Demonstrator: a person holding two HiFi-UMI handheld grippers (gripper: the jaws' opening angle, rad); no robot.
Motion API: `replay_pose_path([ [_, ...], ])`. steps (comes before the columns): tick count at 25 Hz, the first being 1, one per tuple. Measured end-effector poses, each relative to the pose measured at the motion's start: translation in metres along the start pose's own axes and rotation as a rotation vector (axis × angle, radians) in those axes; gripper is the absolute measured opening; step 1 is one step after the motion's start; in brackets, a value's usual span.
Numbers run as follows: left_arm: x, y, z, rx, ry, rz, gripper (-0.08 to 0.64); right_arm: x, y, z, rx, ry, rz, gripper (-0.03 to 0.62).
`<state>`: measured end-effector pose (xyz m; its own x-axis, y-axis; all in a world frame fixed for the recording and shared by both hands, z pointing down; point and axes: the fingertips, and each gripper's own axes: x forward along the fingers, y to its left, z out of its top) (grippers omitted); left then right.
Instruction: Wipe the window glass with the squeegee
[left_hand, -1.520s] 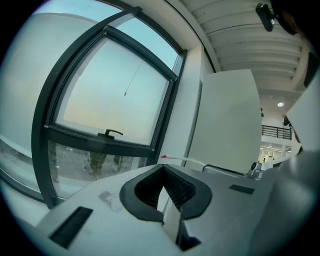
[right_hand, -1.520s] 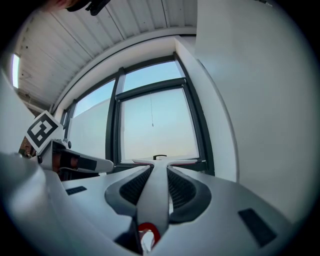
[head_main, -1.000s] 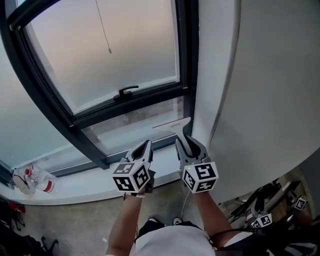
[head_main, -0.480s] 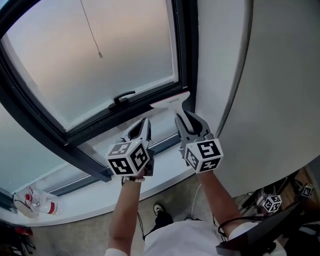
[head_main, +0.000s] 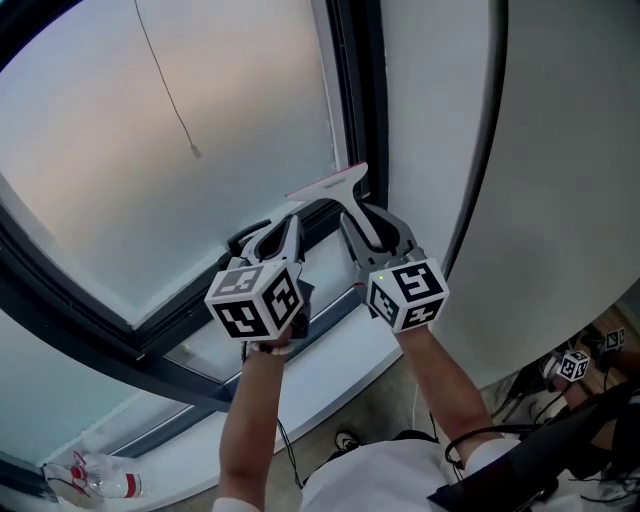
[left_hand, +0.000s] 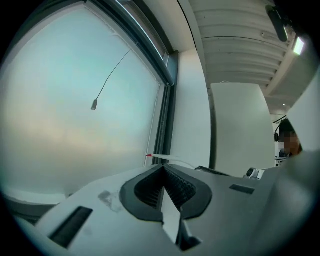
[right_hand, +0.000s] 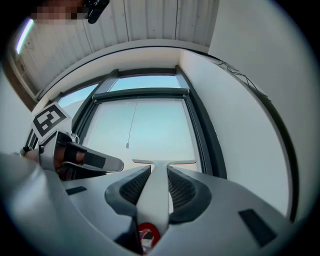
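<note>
Nearest, the right gripper (right_hand: 159, 172) is clamped on the white handle of the squeegee (head_main: 330, 183), which runs forward from between its jaws. Just to its left, the left gripper (left_hand: 162, 170) has its jaws pressed together with nothing between them. Ahead of the right jaws, the squeegee's blade lies crosswise at the window glass (head_main: 150, 150), beside the dark frame (head_main: 350, 90). Farther up and left, a thin cord (head_main: 195, 152) hangs against the pane.
</note>
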<state>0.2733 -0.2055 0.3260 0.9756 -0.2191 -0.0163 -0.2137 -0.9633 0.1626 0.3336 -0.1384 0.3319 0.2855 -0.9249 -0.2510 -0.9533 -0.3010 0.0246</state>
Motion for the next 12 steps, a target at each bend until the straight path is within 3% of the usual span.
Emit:
replay_pose_path([
  [6,0.01,0.004,0.042,0.015,-0.035,-0.062,0.0,0.031,-0.012,0.039,-0.008,-0.059,-0.024,0.087],
  [12,0.032,0.003,0.099,0.099,-0.074,-0.076,0.0,0.07,-0.038,0.085,-0.004,-0.146,-0.015,0.087],
])
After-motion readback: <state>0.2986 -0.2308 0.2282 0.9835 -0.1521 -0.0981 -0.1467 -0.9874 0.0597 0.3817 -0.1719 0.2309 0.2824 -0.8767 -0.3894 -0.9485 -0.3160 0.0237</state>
